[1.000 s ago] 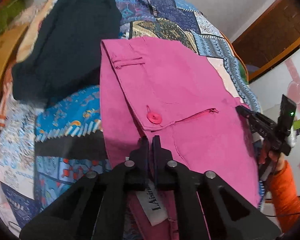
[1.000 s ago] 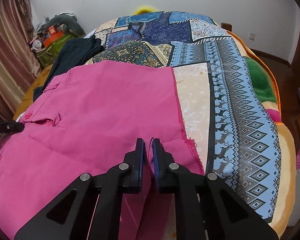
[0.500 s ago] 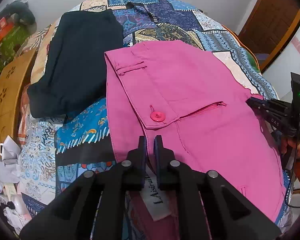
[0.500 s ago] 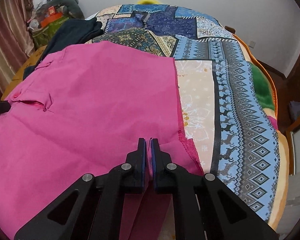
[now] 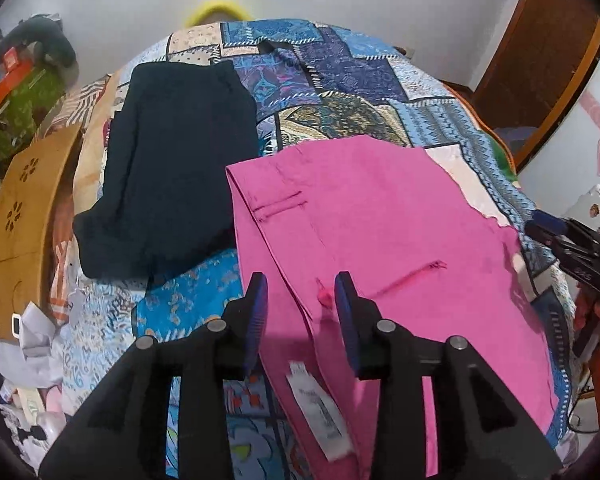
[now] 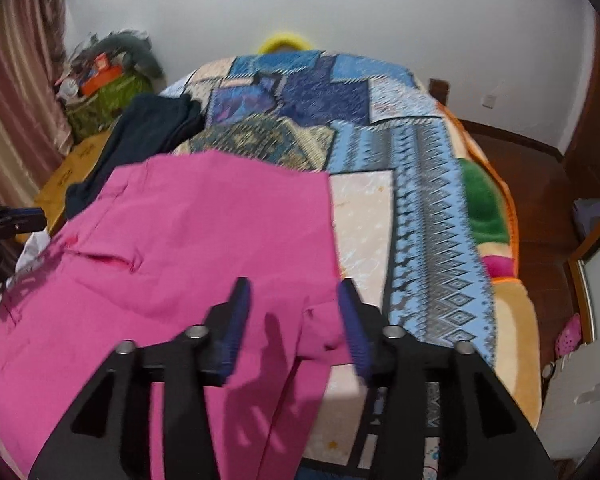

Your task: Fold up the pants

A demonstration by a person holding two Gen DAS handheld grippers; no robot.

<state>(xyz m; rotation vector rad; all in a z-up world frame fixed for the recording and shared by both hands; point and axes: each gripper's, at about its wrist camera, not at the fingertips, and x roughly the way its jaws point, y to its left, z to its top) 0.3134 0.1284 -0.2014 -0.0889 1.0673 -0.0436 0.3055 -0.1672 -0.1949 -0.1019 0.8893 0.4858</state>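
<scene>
The pink pants (image 5: 372, 232) lie folded flat on the patchwork bedspread (image 5: 340, 92), waistband toward the left, with a white label (image 5: 320, 412) at the near edge. My left gripper (image 5: 300, 312) is open and empty above the waistband, near the pink button (image 5: 324, 296). In the right wrist view the pants (image 6: 204, 240) spread across the near left of the bed, their near edge hanging off it. My right gripper (image 6: 292, 320) is open and empty above that near edge. The right gripper also shows at the right edge of the left wrist view (image 5: 572, 248).
A dark navy folded garment (image 5: 172, 168) lies on the bed left of the pants, also in the right wrist view (image 6: 148, 140). A wooden piece (image 5: 20, 232) and clutter stand off the bed's left side. A wooden door (image 5: 540, 60) is at the right.
Both grippers have opened and let go of the pants. Both have drawn back from the cloth, which now lies on the bed.
</scene>
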